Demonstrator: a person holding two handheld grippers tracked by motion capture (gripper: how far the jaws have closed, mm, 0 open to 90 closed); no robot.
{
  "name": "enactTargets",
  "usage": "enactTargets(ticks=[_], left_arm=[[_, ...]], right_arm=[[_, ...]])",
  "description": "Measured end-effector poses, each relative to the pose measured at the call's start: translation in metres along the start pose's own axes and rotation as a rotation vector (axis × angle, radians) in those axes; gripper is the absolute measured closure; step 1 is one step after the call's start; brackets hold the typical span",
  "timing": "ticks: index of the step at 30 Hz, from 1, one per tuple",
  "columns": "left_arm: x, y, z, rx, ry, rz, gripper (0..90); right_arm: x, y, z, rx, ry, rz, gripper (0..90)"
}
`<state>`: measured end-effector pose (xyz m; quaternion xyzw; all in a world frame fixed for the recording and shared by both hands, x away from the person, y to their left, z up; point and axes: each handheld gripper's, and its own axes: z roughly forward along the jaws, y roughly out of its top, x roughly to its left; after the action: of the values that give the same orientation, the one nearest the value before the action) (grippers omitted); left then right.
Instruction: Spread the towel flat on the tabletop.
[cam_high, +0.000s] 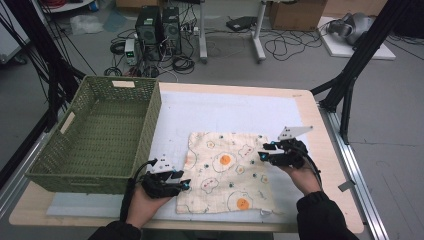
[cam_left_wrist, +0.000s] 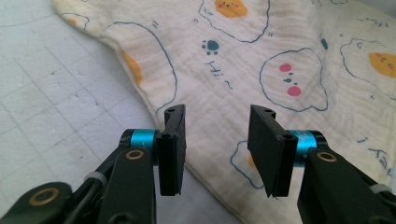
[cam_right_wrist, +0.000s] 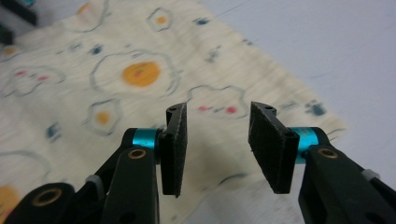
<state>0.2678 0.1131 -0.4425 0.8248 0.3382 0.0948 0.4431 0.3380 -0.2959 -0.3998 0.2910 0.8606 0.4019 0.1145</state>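
1. Cables and computer towers crowd the floor beyond the desk (cam_high: 320, 150).
2. Egg-print cloth (cam_high: 227, 172) lies flat at lower centre, right of a green basket (cam_high: 95, 132).
3. Left tongs (cam_high: 186, 184) gape at its left edge.
4. Right tongs (cam_high: 261, 154) gape over its right edge.

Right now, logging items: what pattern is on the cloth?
Cream cloth printed with fried-egg cartoons; left gripper view shows it best.

1. The cloth (cam_high: 227, 172) lies flat on the mat (cam_high: 240, 112), toward the near edge of the surface (cam_high: 320, 165), roughly in the middle.
2. The basket (cam_high: 100, 132) sits to the left of the cloth, just beside it, on the surface's left end.
3. Left tongs (cam_high: 184, 184) are at the cloth's near-left edge, right tongs (cam_high: 264, 152) over its right edge.
4. Behind the surface, computer boxes (cam_high: 159, 27) and cables (cam_high: 285, 45) are on the floor.
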Motion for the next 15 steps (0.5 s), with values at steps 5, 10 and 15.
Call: enactTargets(ticks=[5, 10, 15], left_arm=[[0.000, 0.000, -0.001, 0.003, 0.004, 0.000, 56.6], [0.000, -0.001, -0.003, -0.001, -0.003, -0.001, 56.4], [-0.001, 0.000, -0.004, -0.007, -0.015, 0.000, 55.2]], right_arm=[[0.027, -0.025, -0.009, -0.020, 0.062, -0.036, 56.4], [0.048, -0.050, -0.007, 0.001, 0.135, -0.069, 56.5], [0.057, -0.064, 0.000, 0.037, 0.174, -0.093, 56.3]])
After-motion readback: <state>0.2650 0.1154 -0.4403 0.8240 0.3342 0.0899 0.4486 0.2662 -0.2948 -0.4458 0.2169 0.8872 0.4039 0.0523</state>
